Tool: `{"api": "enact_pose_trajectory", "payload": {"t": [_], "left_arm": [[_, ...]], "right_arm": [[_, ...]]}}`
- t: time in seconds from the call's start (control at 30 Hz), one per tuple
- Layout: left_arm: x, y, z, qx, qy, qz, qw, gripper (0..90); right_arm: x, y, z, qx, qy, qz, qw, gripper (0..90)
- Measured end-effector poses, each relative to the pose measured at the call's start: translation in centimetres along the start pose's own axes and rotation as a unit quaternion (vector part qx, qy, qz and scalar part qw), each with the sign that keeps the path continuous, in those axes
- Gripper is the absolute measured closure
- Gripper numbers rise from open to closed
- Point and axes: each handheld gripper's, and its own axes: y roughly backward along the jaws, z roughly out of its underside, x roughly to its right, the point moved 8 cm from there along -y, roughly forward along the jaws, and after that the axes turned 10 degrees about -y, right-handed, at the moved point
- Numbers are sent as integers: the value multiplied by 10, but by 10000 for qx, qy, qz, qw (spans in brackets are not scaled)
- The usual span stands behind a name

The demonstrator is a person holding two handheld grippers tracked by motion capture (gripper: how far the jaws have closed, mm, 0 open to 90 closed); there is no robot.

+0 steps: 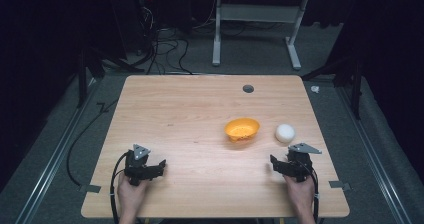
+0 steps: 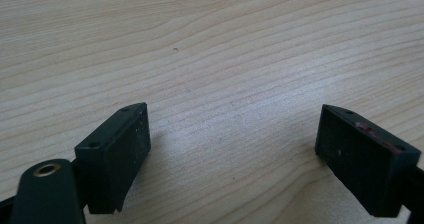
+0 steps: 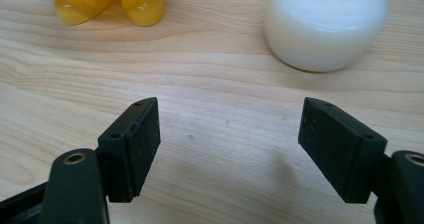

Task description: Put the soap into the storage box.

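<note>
Both grippers are being held low at the near edge of the table (image 1: pixel 165 91), each gripped by a hand coming in from the bottom of the high view. The left gripper (image 1: pixel 159 167) is being kept near the near-left corner, and its jaws are being held wide apart over bare wood, with nothing between them, as is seen in the left gripper view (image 2: pixel 232 149). The right gripper (image 1: pixel 276 164) is being kept near the near-right corner; its jaws are likewise being held spread and nothing is being clasped (image 3: pixel 230 144).

Just beyond the right gripper, the white ball (image 1: pixel 285 132) is being left resting on the wood, towards the right edge, apart from the jaws. In the right gripper view it (image 3: pixel 326 23) is being seen far-right of the gap, looking more like a squat rounded puck than a true ball, though the close angle is making that hard to judge. To its left, the orange bowl (image 1: pixel 242 129) is being seen near the table's middle, close to the ball but not touching; its yellow feet (image 3: pixel 105 4) are being shown at the far left of the right gripper view.
</note>
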Motion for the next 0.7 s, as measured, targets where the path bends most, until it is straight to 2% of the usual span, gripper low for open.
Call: {"api": "enact_pose_trajectory", "payload": {"t": [0.37, 0.7], "left_arm": [[0, 0, 0, 0, 0, 0, 10000, 148], [0, 0, 0, -1, -1, 0, 10000, 148]], "right_arm": [[18, -1, -8, 55, -179, 184, 9997, 256], [27, -12, -21, -15, -160, 266, 9995, 239]]}}
